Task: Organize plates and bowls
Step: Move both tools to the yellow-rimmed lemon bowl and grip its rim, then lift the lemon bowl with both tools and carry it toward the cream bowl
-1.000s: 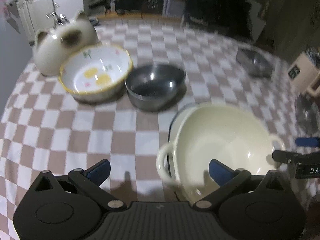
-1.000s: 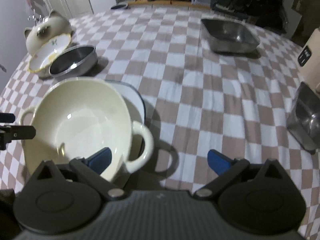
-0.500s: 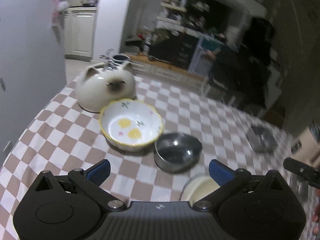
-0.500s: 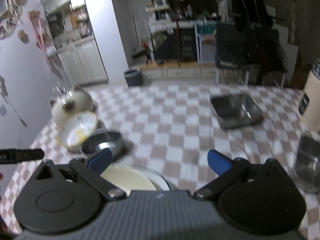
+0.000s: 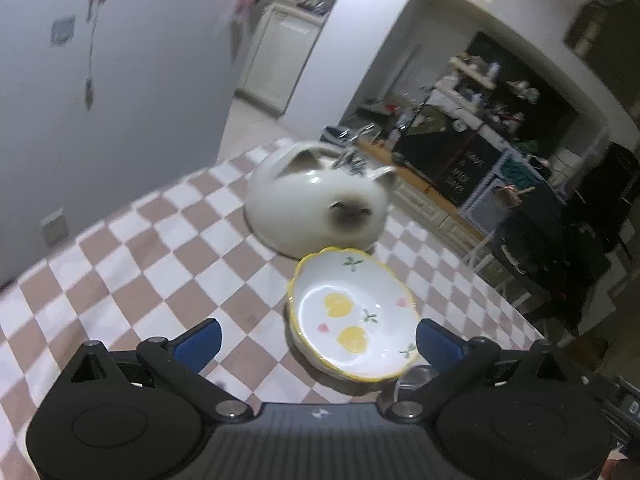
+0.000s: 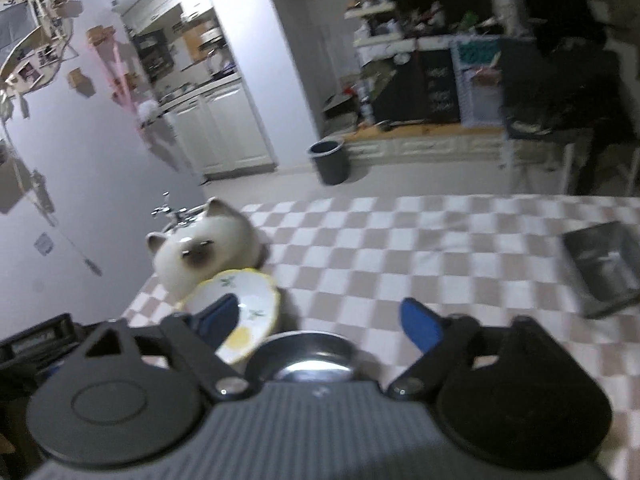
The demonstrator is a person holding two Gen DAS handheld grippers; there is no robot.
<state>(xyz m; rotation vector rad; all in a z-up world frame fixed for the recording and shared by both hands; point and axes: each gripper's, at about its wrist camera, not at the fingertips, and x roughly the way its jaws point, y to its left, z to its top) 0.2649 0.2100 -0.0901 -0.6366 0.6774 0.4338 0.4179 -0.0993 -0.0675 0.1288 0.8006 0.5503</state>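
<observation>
While the yellow-rimmed bowl [image 5: 354, 320] rests tilted against the cat-shaped dish [image 5: 318, 204] on the checked bench [image 5: 120, 264], we hold the left tongs [image 5: 318, 340] over it, jaws wide but closing, nothing gripped. Our right tongs [image 6: 320, 320] hover above the round steel bowl [image 6: 306, 356] just beside it, also closing and empty. 1 square steel tray [image 6: 602, 266] sits well apart.

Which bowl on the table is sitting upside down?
The cat-faced white ceramic bowl, dome up with its rim on the checkered tablecloth. The yellow-rimmed floral bowl beside it and the round steel bowl both sit open side up.
</observation>
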